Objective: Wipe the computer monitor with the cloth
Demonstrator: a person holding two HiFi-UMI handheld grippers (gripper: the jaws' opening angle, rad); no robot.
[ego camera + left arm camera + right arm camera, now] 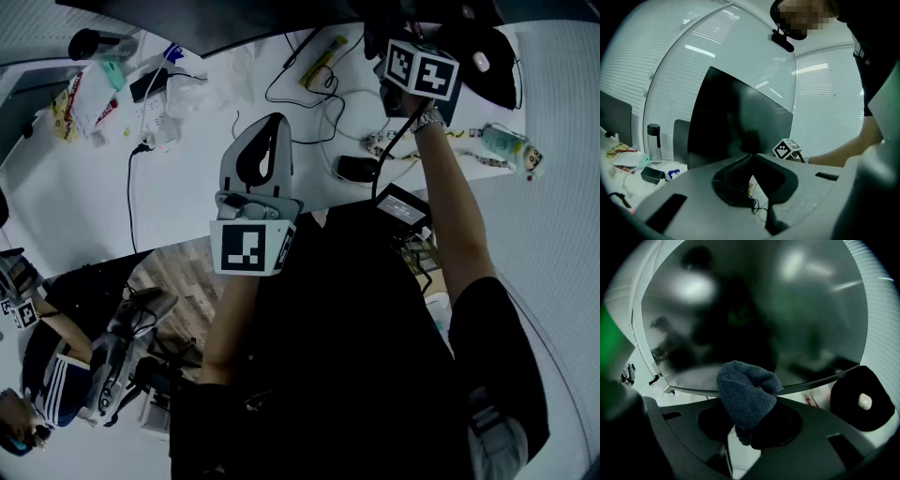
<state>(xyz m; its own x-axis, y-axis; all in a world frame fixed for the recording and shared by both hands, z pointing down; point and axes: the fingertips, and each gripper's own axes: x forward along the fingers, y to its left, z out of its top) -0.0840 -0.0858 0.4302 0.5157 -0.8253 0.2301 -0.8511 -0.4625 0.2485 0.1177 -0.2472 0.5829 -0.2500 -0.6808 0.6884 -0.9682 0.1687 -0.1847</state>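
The dark monitor [754,310] fills the right gripper view, and its lower edge runs just above the jaws. My right gripper [751,405] is shut on a bunched blue-grey cloth [746,392], which is at the screen's bottom edge; I cannot tell if it touches the glass. In the head view the right gripper's marker cube [422,70] is raised at the top right, under the monitor [234,26], and its fingertips are hidden. My left gripper [751,155] is shut and holds nothing. It hovers over the desk in front of the monitor [740,122], with its tips [274,122] well left of the cloth.
The white desk [75,197] carries cables [309,94], a power strip [150,89], snack bags [89,98], a mouse [356,169], a yellow tube [323,58] and a teal bottle [503,141]. A black pad [862,399] lies right of the cloth. Another person [56,375] sits at lower left.
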